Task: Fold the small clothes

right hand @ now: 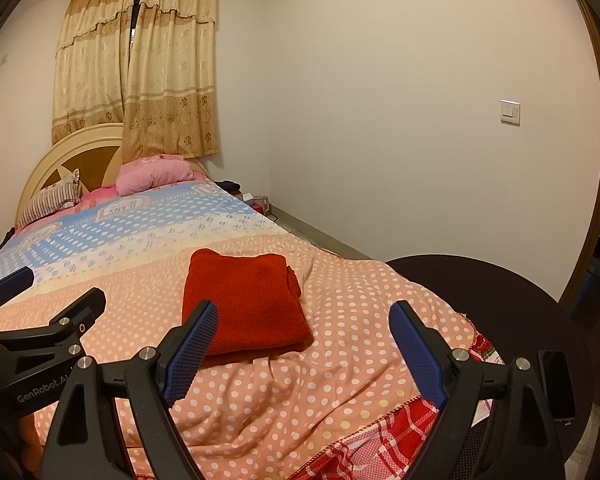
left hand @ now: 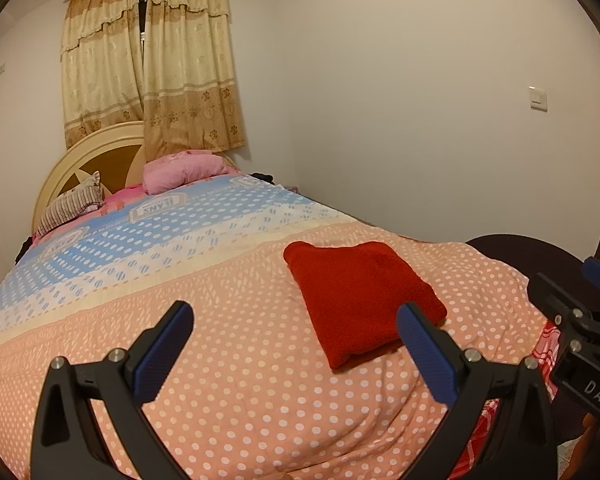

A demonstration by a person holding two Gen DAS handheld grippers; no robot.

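- My left gripper (left hand: 294, 320): jaws apart, empty.
- My right gripper (right hand: 304, 320): jaws apart, empty.
- Red garment (left hand: 360, 296): folded, near the bed's (left hand: 228, 360) foot edge.

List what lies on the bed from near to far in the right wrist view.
Right gripper → red cloth → striped pillow → pink pillow → headboard.

One red folded cloth (left hand: 360, 296), two pillows (left hand: 182, 171), two grippers (left hand: 296, 344).
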